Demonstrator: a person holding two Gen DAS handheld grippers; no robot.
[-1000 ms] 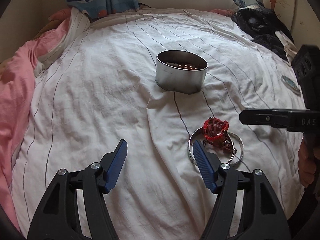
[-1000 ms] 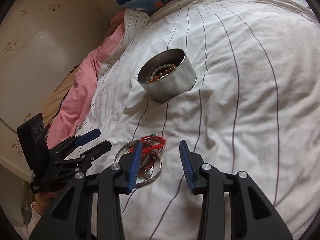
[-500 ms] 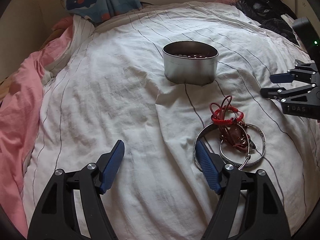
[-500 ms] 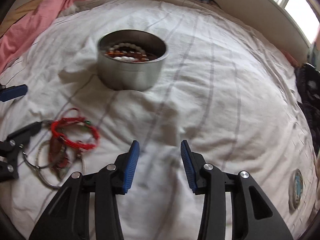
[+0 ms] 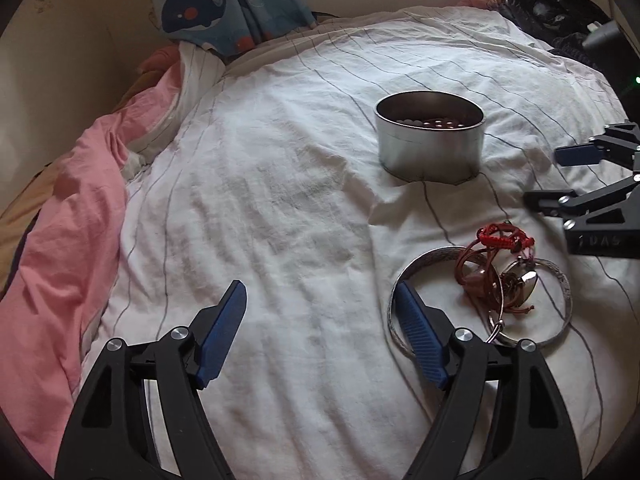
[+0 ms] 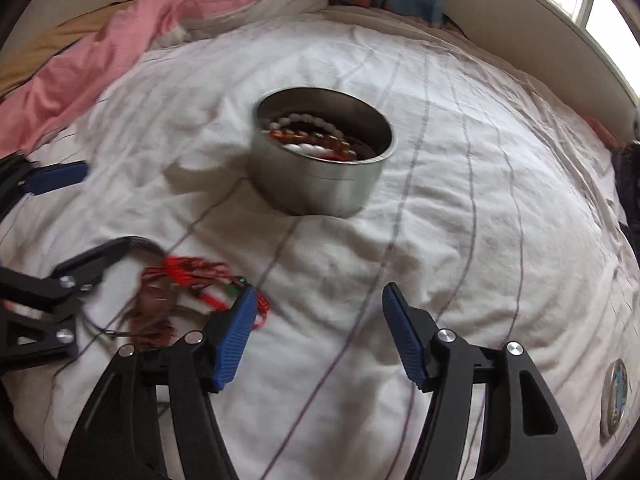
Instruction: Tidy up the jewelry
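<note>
so both the left gripper (image 5: 320,308) and right gripper (image 6: 316,312) are being opened wide, nothing held; bracelets (image 5: 492,280) are left beside the tin (image 5: 430,148).

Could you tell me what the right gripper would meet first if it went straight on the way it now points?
Probably the bare striped sheet; nothing lies between the opening right gripper jaws.

Bed surroundings, as you see them from both wrists.
White striped sheet (image 5: 280,208) covers the bed; pink blanket (image 5: 60,248) bunched along its left edge. Whale-print fabric (image 5: 224,4) at the head, dark clothing (image 5: 552,4) far right, small round disc (image 6: 616,398) on the sheet.
</note>
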